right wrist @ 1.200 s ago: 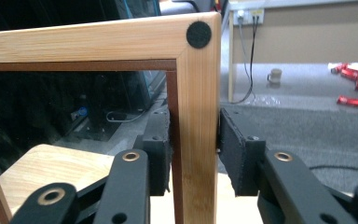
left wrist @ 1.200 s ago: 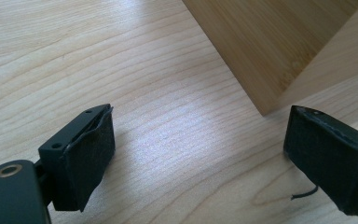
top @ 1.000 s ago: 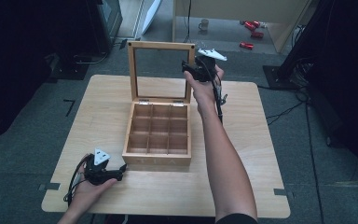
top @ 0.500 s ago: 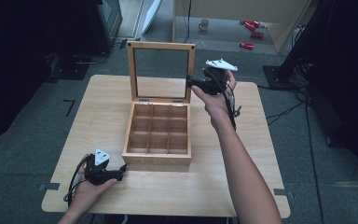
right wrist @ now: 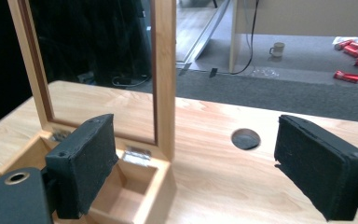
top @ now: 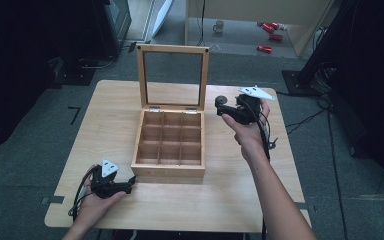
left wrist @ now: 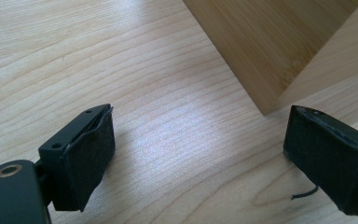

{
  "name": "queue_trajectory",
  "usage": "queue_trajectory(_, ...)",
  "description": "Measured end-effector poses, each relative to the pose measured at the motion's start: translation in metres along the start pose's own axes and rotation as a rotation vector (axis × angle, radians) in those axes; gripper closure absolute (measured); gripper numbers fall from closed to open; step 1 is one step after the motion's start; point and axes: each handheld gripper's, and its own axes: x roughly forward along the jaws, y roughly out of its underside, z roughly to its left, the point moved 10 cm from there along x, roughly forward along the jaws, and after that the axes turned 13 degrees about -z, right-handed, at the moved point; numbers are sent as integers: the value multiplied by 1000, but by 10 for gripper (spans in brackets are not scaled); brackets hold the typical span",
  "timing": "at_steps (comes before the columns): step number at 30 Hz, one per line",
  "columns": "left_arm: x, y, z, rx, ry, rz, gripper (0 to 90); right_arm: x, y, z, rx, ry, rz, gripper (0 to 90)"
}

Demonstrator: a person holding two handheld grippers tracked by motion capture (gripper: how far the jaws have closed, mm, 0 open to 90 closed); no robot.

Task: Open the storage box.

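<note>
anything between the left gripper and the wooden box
No. In the left gripper view, only bare table lies between the open left gripper and the wooden box corner.

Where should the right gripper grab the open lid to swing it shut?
Probably the lid's top rail or upper right stile, from the right, where the right gripper is. The glass-paned frame stands upright on rear hinges; its thin wooden edge should fit between the open jaws, far from the hinges.
</note>
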Motion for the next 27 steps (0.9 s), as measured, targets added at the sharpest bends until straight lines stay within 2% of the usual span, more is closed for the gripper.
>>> queue_trajectory(3,0,0,0,-1,-1,-1,91,-11,8,-7,-40,9,-8,128)
queue_trajectory(5,0,0,0,-1,-1,-2,91,-17,14,-11,-37,5,-5,128)
queue_trajectory(11,0,0,0,1,-2,-1,92,-35,39,-27,-52,34,16,130)
queue_trajectory(20,0,0,0,-1,-2,0,92,-58,68,-46,-16,60,46,132)
queue_trajectory(27,0,0,0,0,-2,-1,92,-78,92,-59,-13,89,72,135)
